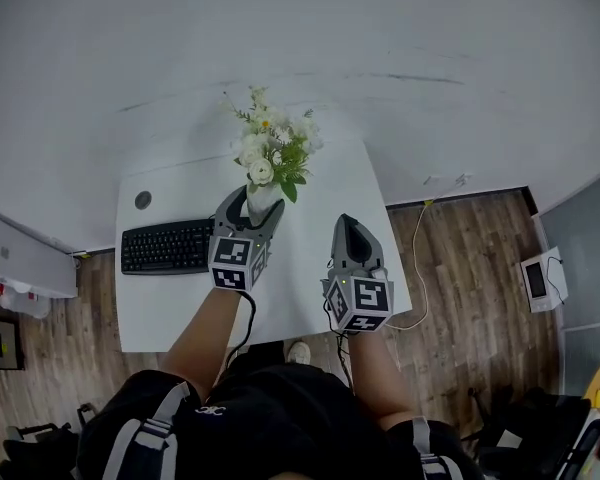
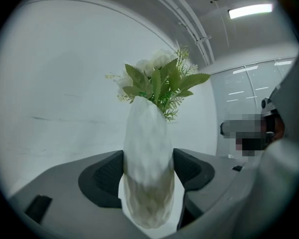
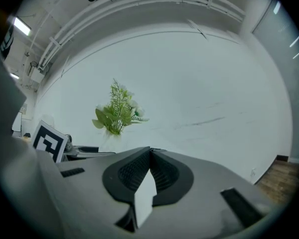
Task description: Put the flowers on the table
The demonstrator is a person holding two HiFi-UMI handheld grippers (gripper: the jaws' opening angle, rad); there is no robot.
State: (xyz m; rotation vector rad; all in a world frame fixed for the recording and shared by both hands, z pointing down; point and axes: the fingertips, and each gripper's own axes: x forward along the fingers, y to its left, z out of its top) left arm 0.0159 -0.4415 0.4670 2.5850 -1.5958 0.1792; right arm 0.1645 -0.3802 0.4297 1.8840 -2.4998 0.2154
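Observation:
A white faceted vase holds white flowers with green leaves. My left gripper is shut on the vase, its dark pads pressed against both sides of the body, and it carries the vase above the white table. The bouquet rises upright above the jaws. My right gripper hovers over the table's right part, shut with nothing between its jaws. From the right gripper view the flowers show to the left, beside the left gripper's marker cube.
A black keyboard lies on the table's left part, with a round cable port behind it. A white wall stands right behind the table. A cable hangs off the right side over the wooden floor.

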